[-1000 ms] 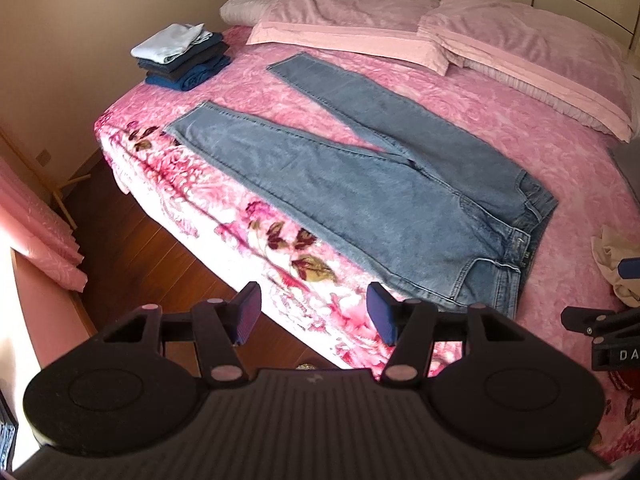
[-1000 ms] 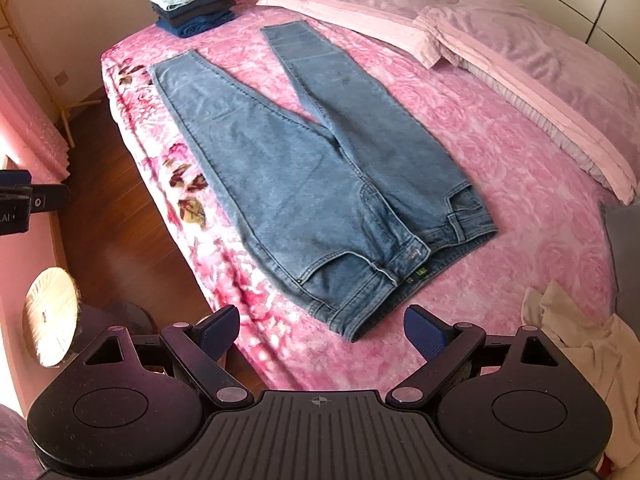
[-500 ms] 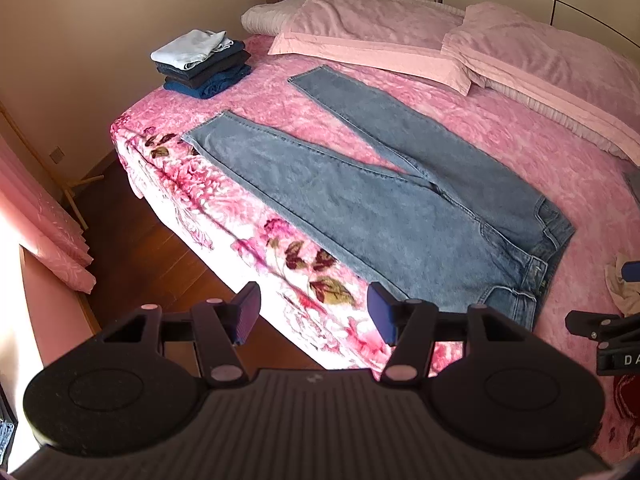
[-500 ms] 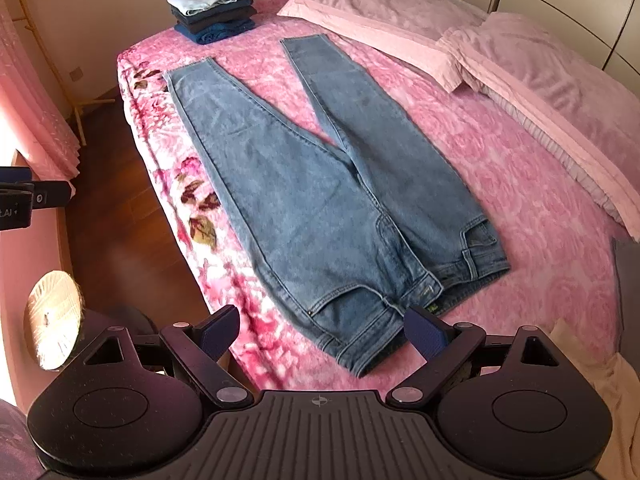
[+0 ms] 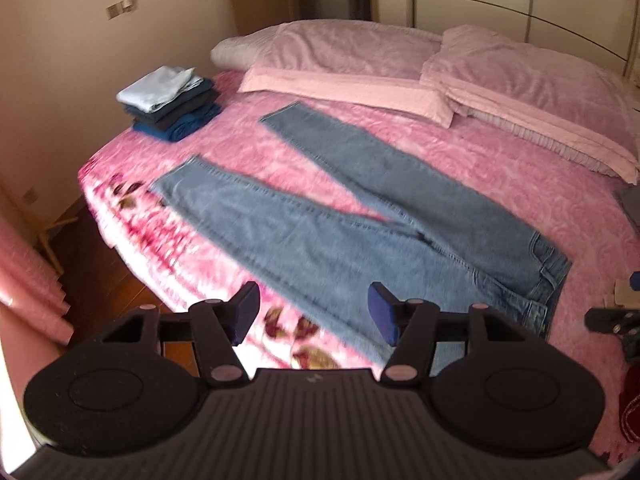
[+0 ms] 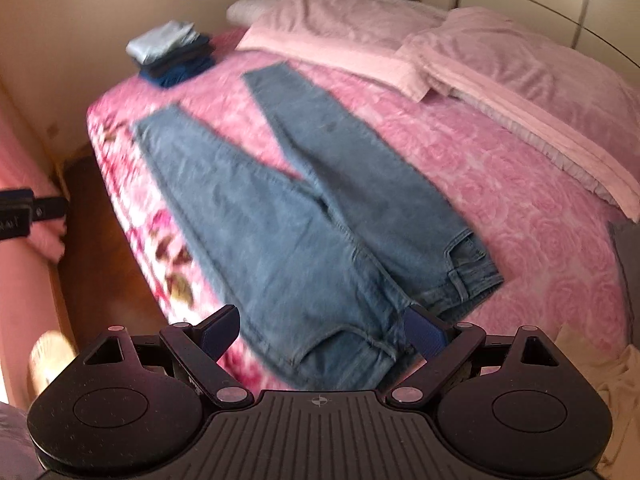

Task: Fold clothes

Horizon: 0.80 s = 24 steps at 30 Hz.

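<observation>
The jeans (image 5: 360,232) lie flat on the pink bed (image 5: 500,184), the two legs spread apart in a V and the waist near the bed's front edge. I judge that the fold is not yet begun: this is the approach to the jeans. The next move probably needs one leg taken and laid over the other, so both grippers must come down to the cloth. The left gripper (image 5: 314,314) is wide open and holds nothing. The right gripper (image 6: 320,330) is also wide open and empty, above the waist. A stack of folded clothes (image 5: 170,104) waits at the far corner.
</observation>
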Tool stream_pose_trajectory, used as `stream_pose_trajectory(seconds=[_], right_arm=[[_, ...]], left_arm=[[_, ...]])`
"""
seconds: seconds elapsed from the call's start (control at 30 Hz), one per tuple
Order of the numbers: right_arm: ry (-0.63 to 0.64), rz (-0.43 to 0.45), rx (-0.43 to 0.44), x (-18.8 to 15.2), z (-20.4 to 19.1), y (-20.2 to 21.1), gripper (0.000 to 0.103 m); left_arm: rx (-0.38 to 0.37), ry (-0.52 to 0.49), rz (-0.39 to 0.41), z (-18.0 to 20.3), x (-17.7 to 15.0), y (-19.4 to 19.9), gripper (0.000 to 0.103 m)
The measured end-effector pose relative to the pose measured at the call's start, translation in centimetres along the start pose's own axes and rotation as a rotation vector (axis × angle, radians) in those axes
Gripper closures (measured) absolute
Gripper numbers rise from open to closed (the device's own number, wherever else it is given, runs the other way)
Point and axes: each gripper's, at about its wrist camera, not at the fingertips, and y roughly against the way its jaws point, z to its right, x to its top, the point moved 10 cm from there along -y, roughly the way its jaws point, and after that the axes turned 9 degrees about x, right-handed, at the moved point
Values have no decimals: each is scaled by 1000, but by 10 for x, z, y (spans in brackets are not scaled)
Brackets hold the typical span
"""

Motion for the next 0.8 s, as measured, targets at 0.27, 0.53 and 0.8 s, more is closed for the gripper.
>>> stream_pose_trajectory(seconds=[0.27,0.53,0.8], right_arm=[[-187,53,-47,49,30,-41,11],[-468,82,-228,86,54,-97,11],[-718,154,-387,107,79,-128,11]], left_arm=[[-144,-129,39,-1,71,-85,47],[-351,-427,79,2,164,-185,47],[-522,-667,59,28,208,-284,48]])
